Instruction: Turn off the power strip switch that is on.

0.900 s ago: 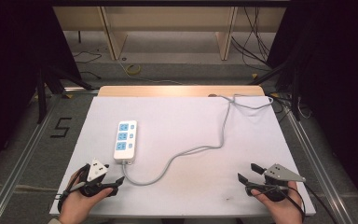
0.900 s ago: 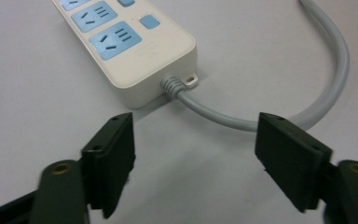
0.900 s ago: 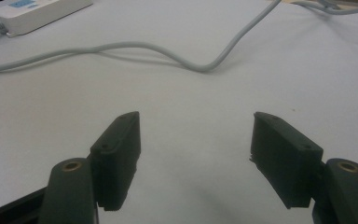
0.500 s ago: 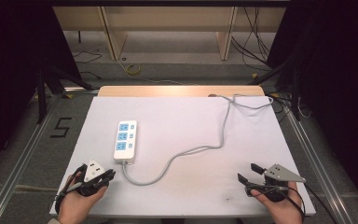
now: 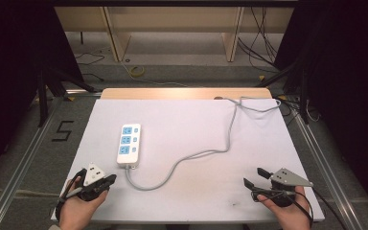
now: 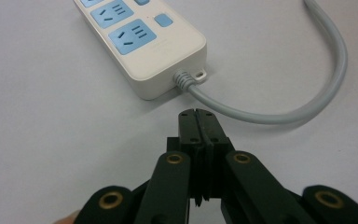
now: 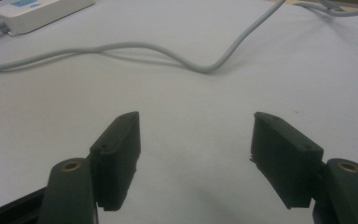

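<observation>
Jaws pressed together, the left hand-held gripper sits just near of the power strip; right hand-held gripper spread over bare tabletop near its near-right edge.

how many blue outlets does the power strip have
3, in a row along the white power strip: one at its far end, one in the middle, one at the cable end, nearest the left tool. None looks hidden.

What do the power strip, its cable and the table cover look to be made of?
Power strip: probably hard plastic, cream with a slight sheen, rounded moulded edges and blue socket faces. Cable: grey, smooth, likely rubber or PVC sheath, since it lies in soft curves and has a ribbed strain relief. Table cover: matte white sheet over a wooden board; paper, vinyl or cloth, I cannot tell.
</observation>
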